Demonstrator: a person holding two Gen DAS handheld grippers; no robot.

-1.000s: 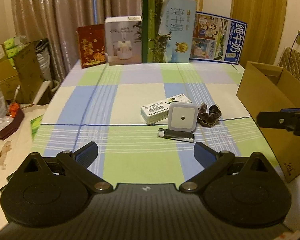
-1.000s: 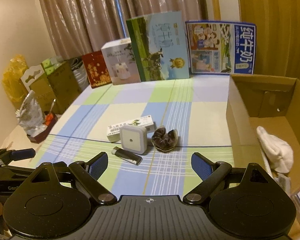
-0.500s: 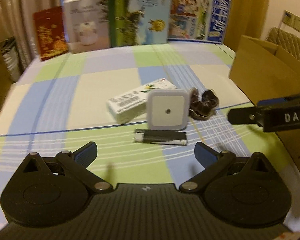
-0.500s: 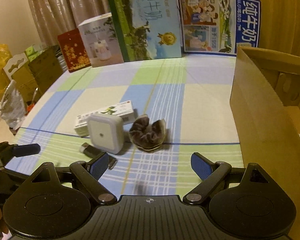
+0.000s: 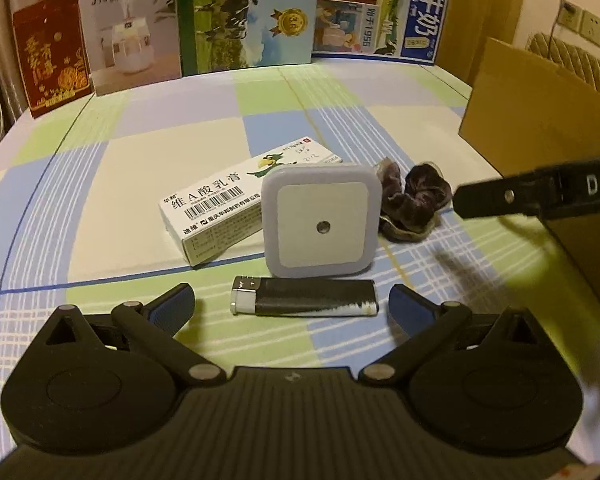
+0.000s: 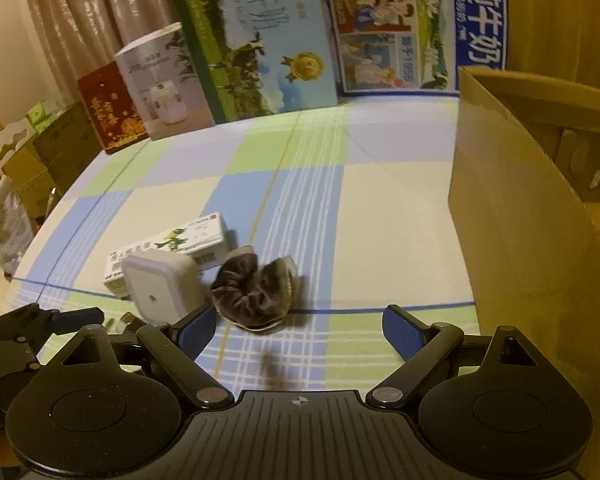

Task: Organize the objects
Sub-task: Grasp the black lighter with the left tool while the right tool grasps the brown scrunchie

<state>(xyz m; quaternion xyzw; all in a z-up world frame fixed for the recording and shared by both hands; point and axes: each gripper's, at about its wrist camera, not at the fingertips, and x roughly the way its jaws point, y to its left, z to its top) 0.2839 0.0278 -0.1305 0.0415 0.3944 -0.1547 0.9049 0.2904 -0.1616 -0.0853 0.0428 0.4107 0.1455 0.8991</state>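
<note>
Both claws have closed in on the cluster: the left gripper, spread wide, now brackets the lighter on the cloth, while the right gripper, also spread, nears the scrunchie, so pickups look imminent

Ointment box: "维A酸乳膏"; milk carton: "纯牛奶", perhaps "1956".
</note>
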